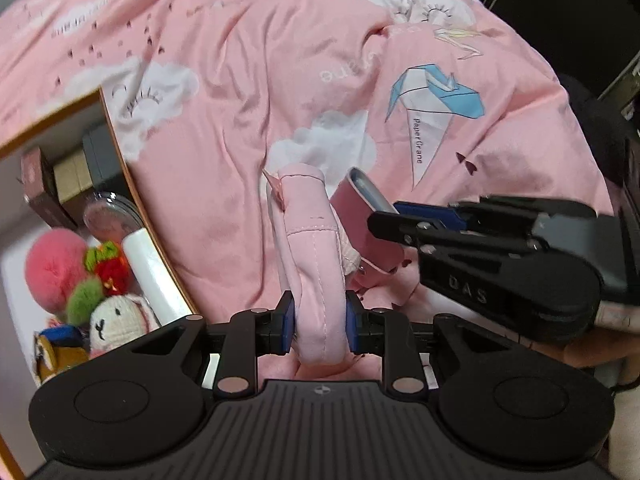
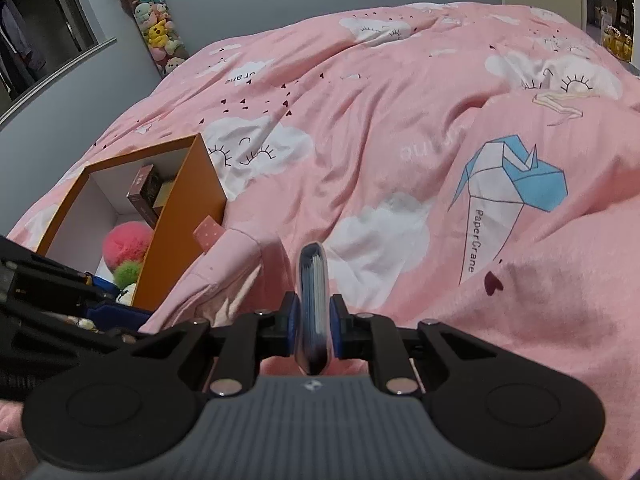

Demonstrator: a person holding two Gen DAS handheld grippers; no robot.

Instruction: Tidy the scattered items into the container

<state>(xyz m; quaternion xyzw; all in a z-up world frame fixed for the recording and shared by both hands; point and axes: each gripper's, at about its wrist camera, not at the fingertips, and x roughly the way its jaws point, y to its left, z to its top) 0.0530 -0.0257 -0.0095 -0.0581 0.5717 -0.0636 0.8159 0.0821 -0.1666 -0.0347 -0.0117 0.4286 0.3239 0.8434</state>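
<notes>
- The pink quilt (image 2: 360,120) covers the bed; the orange box (image 2: 188,208) sits on it at the left, already holding soft toys (image 1: 56,264).
- The left gripper (image 1: 320,320) pinches a soft pink pouch (image 1: 312,248): light and floppy, best held mid-body.
- The right gripper (image 2: 314,320) is clamped on a thin pink wallet (image 2: 314,280): stiff, smooth, probably slippery at its edges.

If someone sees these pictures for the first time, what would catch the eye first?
Probably the pink bedcover with clouds and paper cranes, filling both views. Next, the left gripper clamps a pink fabric pouch, and the right gripper clamps a slim pink case. At left stands the orange box holding plush toys.
</notes>
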